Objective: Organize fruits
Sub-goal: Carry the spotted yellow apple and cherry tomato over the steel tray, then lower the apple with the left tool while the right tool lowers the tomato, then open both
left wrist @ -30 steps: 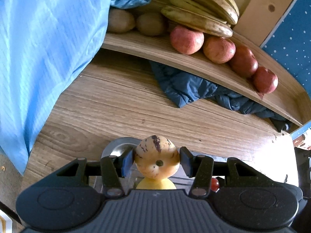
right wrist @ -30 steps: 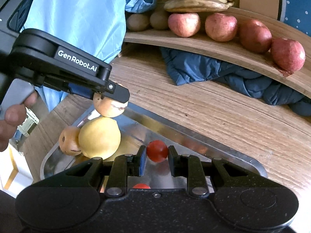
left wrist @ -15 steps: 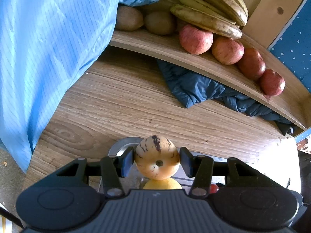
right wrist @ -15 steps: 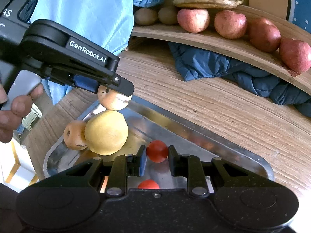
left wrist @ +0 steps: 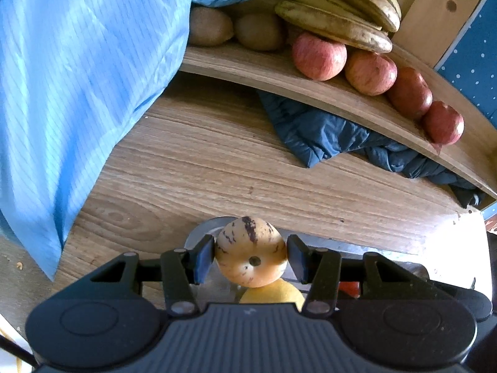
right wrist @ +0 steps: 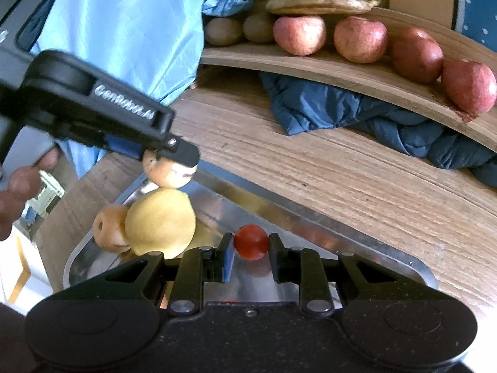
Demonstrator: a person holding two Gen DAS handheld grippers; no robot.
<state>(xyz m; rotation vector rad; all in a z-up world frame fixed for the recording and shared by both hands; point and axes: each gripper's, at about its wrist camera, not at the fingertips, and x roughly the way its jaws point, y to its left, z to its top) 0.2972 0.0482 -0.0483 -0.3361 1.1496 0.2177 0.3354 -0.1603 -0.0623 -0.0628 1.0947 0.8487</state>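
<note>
My left gripper [left wrist: 251, 259] is shut on a round orange-tan fruit with dark streaks [left wrist: 251, 255], held above the left end of a metal tray [right wrist: 310, 217]; it also shows in the right wrist view [right wrist: 169, 172]. My right gripper [right wrist: 251, 248] is shut on a small red tomato [right wrist: 251, 241] above the tray. In the tray lie a yellow pear-like fruit [right wrist: 161, 222] and another orange-tan fruit [right wrist: 108, 228]. A wooden shelf [right wrist: 341, 73] at the back holds red apples [right wrist: 360, 39], kiwis [right wrist: 223, 31] and bananas [right wrist: 323, 1].
A dark blue cloth [right wrist: 357, 115] lies bunched under the shelf on the wooden table [left wrist: 217, 161]. A light blue striped fabric [left wrist: 77, 77] hangs at the left. A person's hand [right wrist: 21, 186] holds the left gripper handle. A blue dotted wall [left wrist: 475, 56] stands at the right.
Both grippers have risen and moved toward the shelf with their fruits held. The shelf fruit sits larger and lower in both views.
</note>
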